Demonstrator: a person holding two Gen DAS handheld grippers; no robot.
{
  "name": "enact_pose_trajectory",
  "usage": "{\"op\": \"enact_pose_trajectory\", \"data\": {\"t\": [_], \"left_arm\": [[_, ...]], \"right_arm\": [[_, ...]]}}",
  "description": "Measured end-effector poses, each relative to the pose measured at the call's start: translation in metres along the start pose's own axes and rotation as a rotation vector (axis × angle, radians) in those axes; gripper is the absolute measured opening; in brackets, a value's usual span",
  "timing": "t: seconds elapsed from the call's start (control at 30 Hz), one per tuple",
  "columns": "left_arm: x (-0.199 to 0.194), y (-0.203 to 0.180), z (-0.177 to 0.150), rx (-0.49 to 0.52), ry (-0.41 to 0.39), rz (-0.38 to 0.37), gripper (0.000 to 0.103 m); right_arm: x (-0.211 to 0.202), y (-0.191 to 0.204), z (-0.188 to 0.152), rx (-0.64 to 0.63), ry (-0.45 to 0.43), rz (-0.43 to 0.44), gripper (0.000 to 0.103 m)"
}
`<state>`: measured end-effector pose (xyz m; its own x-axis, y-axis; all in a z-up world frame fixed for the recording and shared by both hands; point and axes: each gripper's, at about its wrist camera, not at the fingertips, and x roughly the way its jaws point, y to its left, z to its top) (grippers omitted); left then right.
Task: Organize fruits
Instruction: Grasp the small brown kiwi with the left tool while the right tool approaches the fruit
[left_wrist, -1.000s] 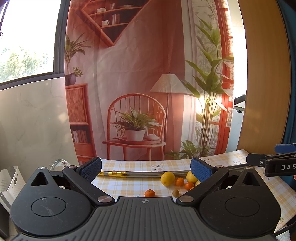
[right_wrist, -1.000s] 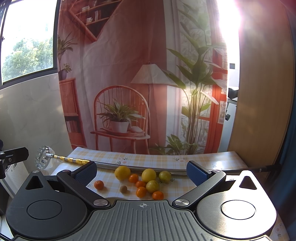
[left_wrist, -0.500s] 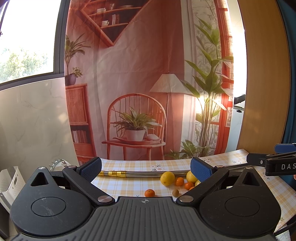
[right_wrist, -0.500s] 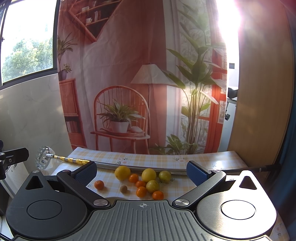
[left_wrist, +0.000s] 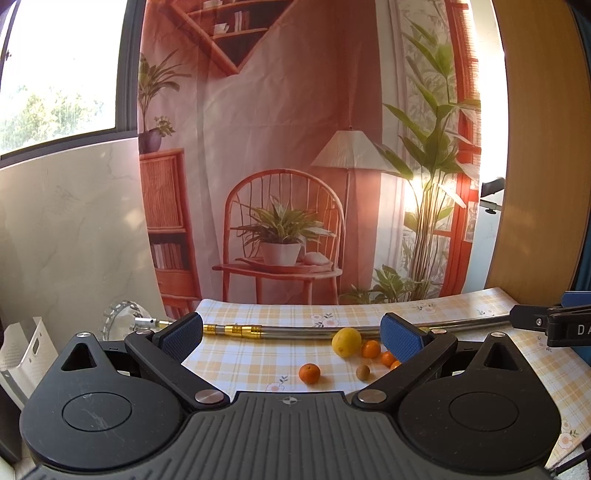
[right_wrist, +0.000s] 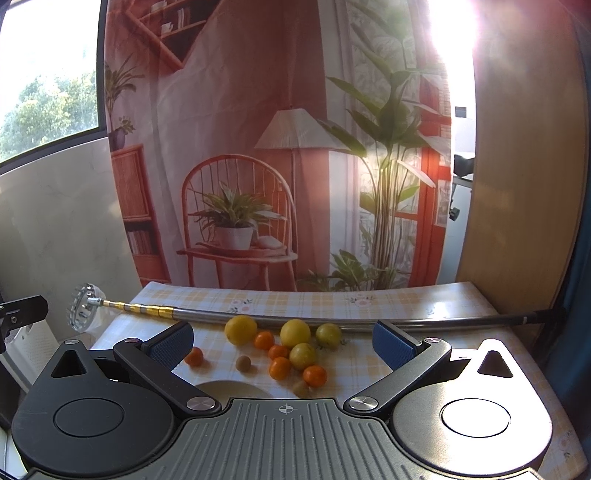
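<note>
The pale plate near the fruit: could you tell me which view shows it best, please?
Only the right wrist view shows it: the plate's far rim peeks above that tool's body, beside the loose fruit. The left wrist view does not show it at all.

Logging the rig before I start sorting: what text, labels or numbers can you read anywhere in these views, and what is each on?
"DA": white letters on the right gripper, cut off by the edge of the left wrist view.
Book spines on the printed backdrop: too small to read.
Nothing else legible.
</note>
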<state>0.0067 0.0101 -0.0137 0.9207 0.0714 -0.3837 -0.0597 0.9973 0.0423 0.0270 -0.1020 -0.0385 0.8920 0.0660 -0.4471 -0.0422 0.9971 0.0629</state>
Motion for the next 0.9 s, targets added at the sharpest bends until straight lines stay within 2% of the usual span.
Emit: {"op": "enact_pose_trajectory", "data": {"t": [0.2,0.3,0.43,0.6,0.7,0.9], "left_arm": [[0.034,0.028,-0.014,-0.095,0.056,-0.012,0.103],[0.052,0.037,-0.020,-0.115,0.089,0.008,0.103],[0.078,0.042,-0.027,-0.117,0.133,0.021,0.103],[0.107,0.048,-0.037,-0.158,0.178,-0.036,0.103],[0.127,0.042,-0.042,-0.130,0.219,-0.050,0.100],[0.170,0.027,-0.047,-0.106,0.315,-0.100,0.087]], "right_arm": [[0.033,-0.009,-0.016,-0.048,-0.005,-0.047,0.103],[0.053,-0.014,-0.022,-0.080,-0.007,-0.057,0.103],[0.079,-0.021,-0.029,-0.084,0.027,-0.036,0.103],[0.109,-0.031,-0.037,-0.067,0.065,0.011,0.103],[0.126,-0.034,-0.041,-0.068,0.086,0.025,0.103],[0.158,-0.043,-0.041,-0.037,0.111,0.041,0.103]]}}
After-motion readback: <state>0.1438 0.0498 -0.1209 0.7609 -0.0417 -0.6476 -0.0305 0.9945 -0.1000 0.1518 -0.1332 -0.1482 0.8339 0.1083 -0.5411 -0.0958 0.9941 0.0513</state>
